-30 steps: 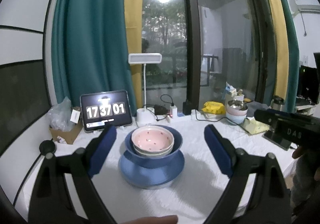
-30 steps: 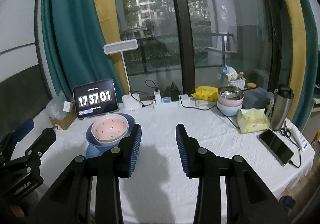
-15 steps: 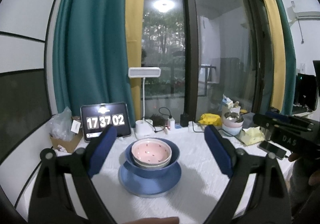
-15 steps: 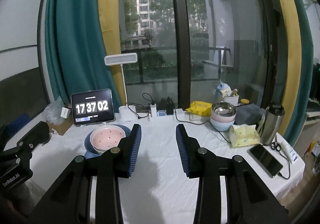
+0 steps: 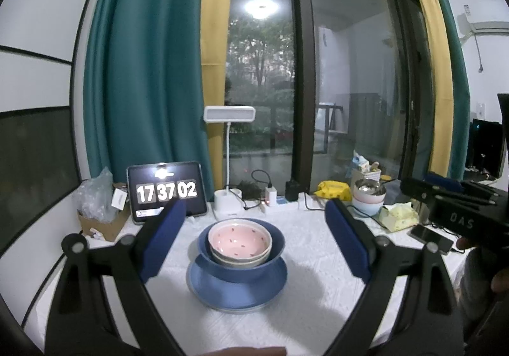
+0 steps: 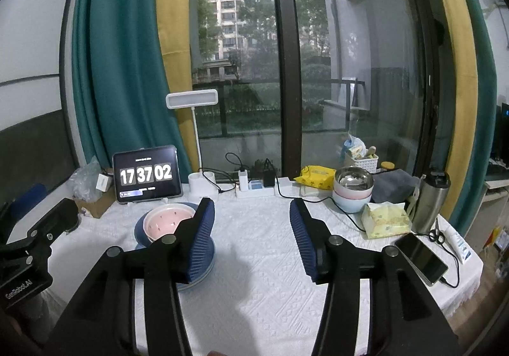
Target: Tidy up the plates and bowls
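- Two things are different from a second ago, and both are small: the clock tablet (image 5: 166, 189) ticks over from 01 to 02, and the right hand-held gripper (image 6: 252, 236) has its jaws opening, noticeably wider than in the earlier shots, with nothing between them but bare white worktop (image 6: 254, 286).
- Left hand-held gripper (image 5: 254, 240) looks the same as before: spread wide, pads clear of everything, framing the stack from my side without touching it.
- That stack is where the action is: pink bowl (image 5: 239, 242) nested in a pale bowl, inside the big blue bowl (image 5: 273, 246), all sitting on the blue plate (image 5: 237, 294) in the middle-left of the worktop, just in front of the tablet.
- Second little pile, a steel bowl (image 6: 353, 179) on top of pink and light-blue ones, sits well apart at the back right, near the tissue pack (image 6: 386, 219).
- My read: the main stack looks done and nobody's holding anything, so the right side opening up is either a wind-down or prep to go for that back-right pile. Can't tell which from here.
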### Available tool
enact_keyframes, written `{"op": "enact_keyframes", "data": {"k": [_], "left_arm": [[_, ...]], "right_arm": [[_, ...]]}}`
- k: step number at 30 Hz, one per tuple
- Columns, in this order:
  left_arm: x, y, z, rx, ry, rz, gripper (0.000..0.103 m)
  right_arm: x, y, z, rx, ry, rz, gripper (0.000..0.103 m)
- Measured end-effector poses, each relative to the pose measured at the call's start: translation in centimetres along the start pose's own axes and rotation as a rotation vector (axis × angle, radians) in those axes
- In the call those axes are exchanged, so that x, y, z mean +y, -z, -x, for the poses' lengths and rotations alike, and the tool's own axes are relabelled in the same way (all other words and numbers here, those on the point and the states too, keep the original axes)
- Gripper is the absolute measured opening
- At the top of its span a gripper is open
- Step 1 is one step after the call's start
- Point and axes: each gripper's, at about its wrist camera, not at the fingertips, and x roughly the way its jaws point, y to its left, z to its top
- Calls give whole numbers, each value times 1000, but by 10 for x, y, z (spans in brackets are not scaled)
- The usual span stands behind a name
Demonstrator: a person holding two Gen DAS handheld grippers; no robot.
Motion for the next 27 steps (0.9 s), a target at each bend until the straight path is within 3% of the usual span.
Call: {"op": "enact_keyframes", "data": {"k": [27], "left_arm": [[-2,1,0,2,2,2,91]], "right_arm": [[2,0,0,-1,2,0,52]]}}
